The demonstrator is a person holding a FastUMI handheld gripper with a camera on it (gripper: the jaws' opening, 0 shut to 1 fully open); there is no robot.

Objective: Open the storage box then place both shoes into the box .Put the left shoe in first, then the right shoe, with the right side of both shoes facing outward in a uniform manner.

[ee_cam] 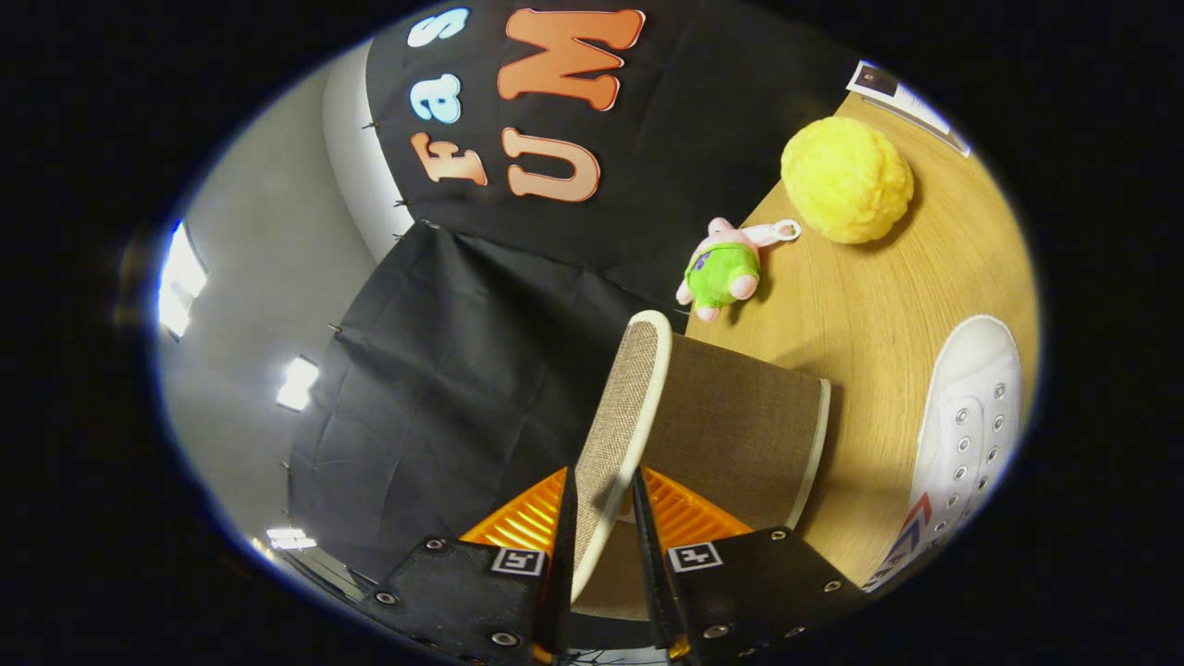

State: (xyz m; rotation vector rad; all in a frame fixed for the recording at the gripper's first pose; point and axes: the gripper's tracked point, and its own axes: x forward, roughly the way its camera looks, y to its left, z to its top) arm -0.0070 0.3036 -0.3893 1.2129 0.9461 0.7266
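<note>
One gripper (603,518), fingers clamped on raised lid (622,416) of storage box (740,435); lid stands near upright, box body just beyond it on wooden table (860,305).
Swing your lid fully back along hinge arc, keep grip near rim, release only when lid rests stable.
White shoe (971,416) beside box, far side from lid; side stripes, no readable brand.
Plush toy (723,270), yellow ball (846,180) beyond box.
Paper sheet (902,97) past ball, print illegible.

Gripper (603,518) up close: two flat plates behind the fingers, studded with silver screws. Each plate carries a small square black-and-white marker near its inner corner. Ribbed panels run forward along both fingers.
</note>
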